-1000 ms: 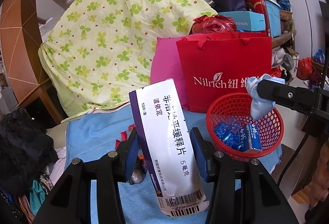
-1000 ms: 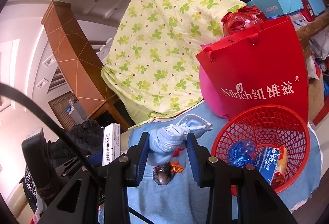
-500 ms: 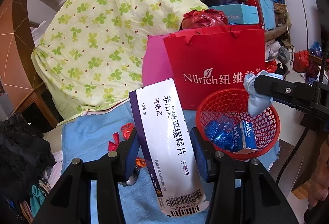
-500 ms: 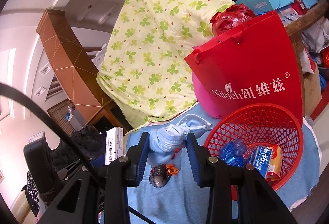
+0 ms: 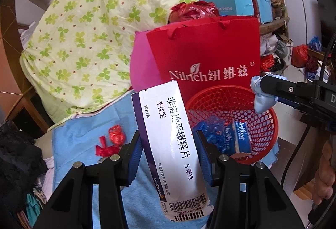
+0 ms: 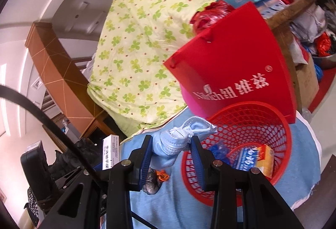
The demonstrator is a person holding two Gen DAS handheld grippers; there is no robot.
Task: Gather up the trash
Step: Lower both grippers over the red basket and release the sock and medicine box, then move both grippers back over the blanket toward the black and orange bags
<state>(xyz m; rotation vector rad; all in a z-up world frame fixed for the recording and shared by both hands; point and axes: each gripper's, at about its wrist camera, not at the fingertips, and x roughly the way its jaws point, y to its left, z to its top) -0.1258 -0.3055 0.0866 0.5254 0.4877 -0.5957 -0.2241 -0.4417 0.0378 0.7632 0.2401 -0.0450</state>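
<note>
What just changed: compared with a second ago, both grippers have drifted toward the basket. In the left wrist view the red mesh basket (image 5: 262, 124) now sits bigger and closer, and in the right wrist view it fills more of the 4 o'clock corner. Grip widths look the same as before.
What that means: I'd say both pieces of trash are about to get dropped, the mask first since it's already over the rim. Nothing let go yet.
Blue cloth (image 5: 84, 145): covers the table top, everything sits on it.
Red paper bag (image 5: 205, 50): stands upright at 12 o'clock behind the basket, touching or nearly so. Can't see inside it.
Basket contents: a crumpled blue wrapper (image 5: 212, 134), a blue-white pack (image 5: 241, 136) and a yellow-orange box (image 6: 265, 157) lying on the bottom.
Left gripper (image 5: 168, 157): jaws about halfway apart, clamped on the white-purple medicine box (image 5: 172, 145), which pokes up and tilts slightly. Basket is at 2 o'clock from it, just beside.
Right gripper (image 6: 171, 155): nearly closed, pinching a light blue face mask (image 6: 178, 138) bunched between the pads, hanging at the basket's 9 o'clock rim.
Leftover trash: red wrappers (image 5: 113, 140) on the cloth at 9 o'clock from the left gripper, plus a silvery wrapper (image 6: 151, 185) and an orange scrap (image 6: 161, 175) under the right one.
</note>
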